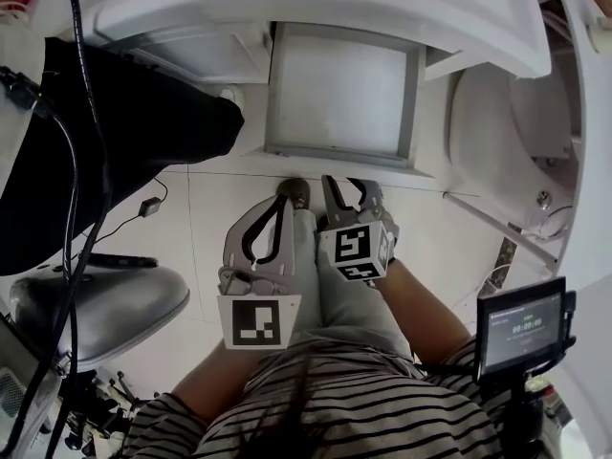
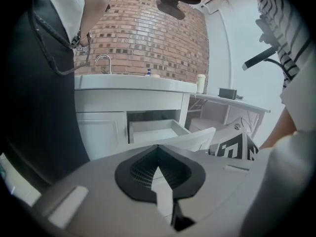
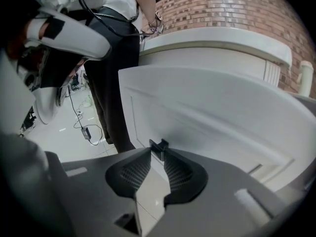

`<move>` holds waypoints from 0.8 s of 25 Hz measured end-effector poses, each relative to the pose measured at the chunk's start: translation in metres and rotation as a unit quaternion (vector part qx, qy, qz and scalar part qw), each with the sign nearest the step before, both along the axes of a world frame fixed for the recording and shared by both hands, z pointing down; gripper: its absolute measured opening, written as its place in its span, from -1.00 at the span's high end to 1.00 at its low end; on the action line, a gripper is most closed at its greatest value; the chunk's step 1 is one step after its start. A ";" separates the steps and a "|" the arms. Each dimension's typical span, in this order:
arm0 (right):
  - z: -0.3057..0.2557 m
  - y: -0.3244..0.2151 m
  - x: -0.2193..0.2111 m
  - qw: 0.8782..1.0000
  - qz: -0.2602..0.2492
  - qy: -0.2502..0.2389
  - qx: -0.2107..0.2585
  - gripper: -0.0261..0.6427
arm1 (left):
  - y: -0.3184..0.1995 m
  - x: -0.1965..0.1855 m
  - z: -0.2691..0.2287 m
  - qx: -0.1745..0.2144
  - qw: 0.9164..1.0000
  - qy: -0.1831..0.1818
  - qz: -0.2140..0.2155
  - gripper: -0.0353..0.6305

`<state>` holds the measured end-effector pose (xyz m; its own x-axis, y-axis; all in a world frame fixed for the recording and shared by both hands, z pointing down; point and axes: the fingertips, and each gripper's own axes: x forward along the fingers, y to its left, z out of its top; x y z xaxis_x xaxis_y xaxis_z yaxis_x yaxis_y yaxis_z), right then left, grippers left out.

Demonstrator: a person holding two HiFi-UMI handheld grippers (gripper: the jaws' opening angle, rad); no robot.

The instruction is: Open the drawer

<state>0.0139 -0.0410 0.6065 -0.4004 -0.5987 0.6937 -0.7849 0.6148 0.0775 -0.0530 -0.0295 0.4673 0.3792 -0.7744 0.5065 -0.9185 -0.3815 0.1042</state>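
1. Striped shirt [image 1: 335,409] of the person fills the bottom of the head view. Both tools are held low over the floor [image 1: 191,208], well short of the cabinet [image 1: 191,55].
2. Left gripper [image 1: 283,204]: fingers pressed together at the tips, nothing between them; its own view [image 2: 158,147] agrees.
3. Right gripper [image 1: 349,187]: fingers a narrow slot apart, pinching nothing; its own view [image 3: 159,146] shows only bare white panel beyond.
4. Drawer [image 1: 339,89] stands pulled out from the cabinet's front, under the near edge of the white surface [image 1: 316,8]. It looks empty inside. The left gripper view shows the same: tray [image 2: 158,132] out.
5. Judgement: the task looks done or nearly so.
6. Handling, judged:
   - Rigid painted box on runners; probably light while empty.
   - Smooth face, likely slippery to a pinch.
   - No knob visible.
   - Best hold is the top lip of the front panel, near its middle, so the box slides straight and does not rack.
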 end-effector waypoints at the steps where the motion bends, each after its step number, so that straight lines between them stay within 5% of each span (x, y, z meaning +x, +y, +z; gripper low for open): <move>1: 0.003 -0.001 0.000 1.000 0.007 0.003 -0.005 0.67 | -0.001 0.000 0.001 0.001 1.000 -0.003 0.003 0.85; 6: -0.010 0.012 0.010 0.997 0.053 -0.003 -0.047 0.80 | -0.001 0.002 -0.019 0.011 1.000 -0.013 0.008 0.85; 14: -0.239 0.111 0.022 0.996 0.007 -0.092 -0.015 0.83 | 0.072 0.005 -0.170 0.046 0.998 -0.041 0.028 0.85; 20: -0.355 0.156 0.017 0.988 -0.007 -0.141 0.061 0.81 | 0.115 0.001 -0.244 0.109 0.991 -0.051 0.050 0.85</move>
<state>0.0311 0.1148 0.2515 -0.5766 -0.6641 0.4759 -0.7771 0.6257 -0.0685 -0.0515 0.0858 0.2230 0.4144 -0.8307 0.3718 -0.8765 -0.4742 -0.0826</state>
